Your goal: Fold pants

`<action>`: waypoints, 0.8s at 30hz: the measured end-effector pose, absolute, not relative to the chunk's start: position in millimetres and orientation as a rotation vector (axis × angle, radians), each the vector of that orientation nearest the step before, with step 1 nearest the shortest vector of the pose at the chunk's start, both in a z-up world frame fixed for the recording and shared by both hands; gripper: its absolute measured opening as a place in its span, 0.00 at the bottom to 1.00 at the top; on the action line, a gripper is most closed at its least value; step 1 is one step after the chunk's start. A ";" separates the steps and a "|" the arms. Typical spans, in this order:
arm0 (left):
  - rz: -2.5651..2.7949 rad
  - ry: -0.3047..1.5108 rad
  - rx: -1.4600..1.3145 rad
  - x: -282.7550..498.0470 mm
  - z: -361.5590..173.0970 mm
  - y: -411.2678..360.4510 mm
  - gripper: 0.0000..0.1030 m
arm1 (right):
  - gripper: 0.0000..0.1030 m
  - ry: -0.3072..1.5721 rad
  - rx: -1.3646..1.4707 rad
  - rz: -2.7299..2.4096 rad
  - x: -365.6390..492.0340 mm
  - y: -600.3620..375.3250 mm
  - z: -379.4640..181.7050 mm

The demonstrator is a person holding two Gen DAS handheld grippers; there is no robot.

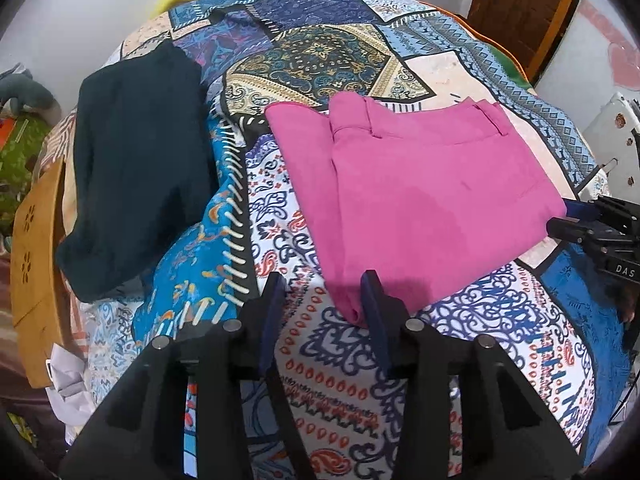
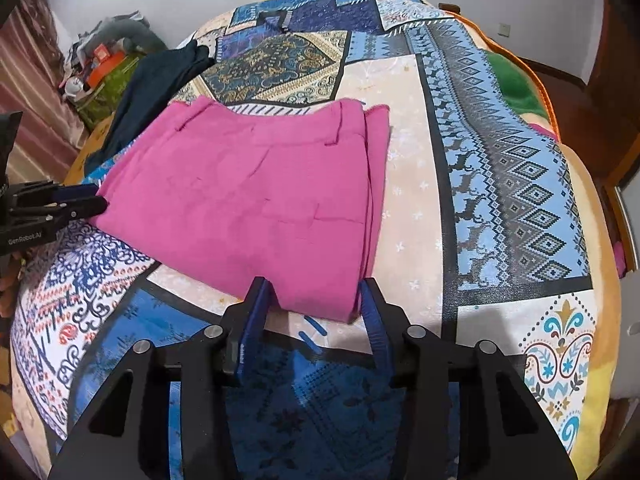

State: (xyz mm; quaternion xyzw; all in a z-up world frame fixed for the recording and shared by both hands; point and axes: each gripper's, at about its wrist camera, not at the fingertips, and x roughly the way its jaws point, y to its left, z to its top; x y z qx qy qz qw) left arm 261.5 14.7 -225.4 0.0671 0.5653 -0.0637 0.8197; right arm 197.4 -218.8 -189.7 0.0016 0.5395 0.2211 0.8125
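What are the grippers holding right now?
Nothing. The left gripper and right gripper are both open at the near edge of the folded pink pants, not pinching them.

The folded pants (image 1: 420, 200) lie on the bed (image 1: 340, 360), waistband at the far side. In the left wrist view a second garment (image 1: 136, 168) lies apart at their 9 o'clock. The left tongs (image 1: 324, 292) sit at the pants' near left corner, the right tongs (image 2: 316, 296) at the near right corner.

Right gripper (image 2: 316, 296) gapes at folded pink pants (image 2: 248, 204) corner
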 end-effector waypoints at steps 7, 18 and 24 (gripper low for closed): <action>-0.129 1.166 0.106 259.1 -207.6 28.3 0.43 | 0.41 1.070 -0.126 0.459 185.4 -215.0 -165.9; -0.162 1.085 0.058 298.1 -176.5 17.0 0.43 | 0.56 1.004 -0.043 0.457 222.8 -212.8 -149.2; -0.226 1.167 0.038 334.6 -206.7 -1.9 0.43 | 0.55 1.058 -0.002 0.456 258.5 -208.1 -168.6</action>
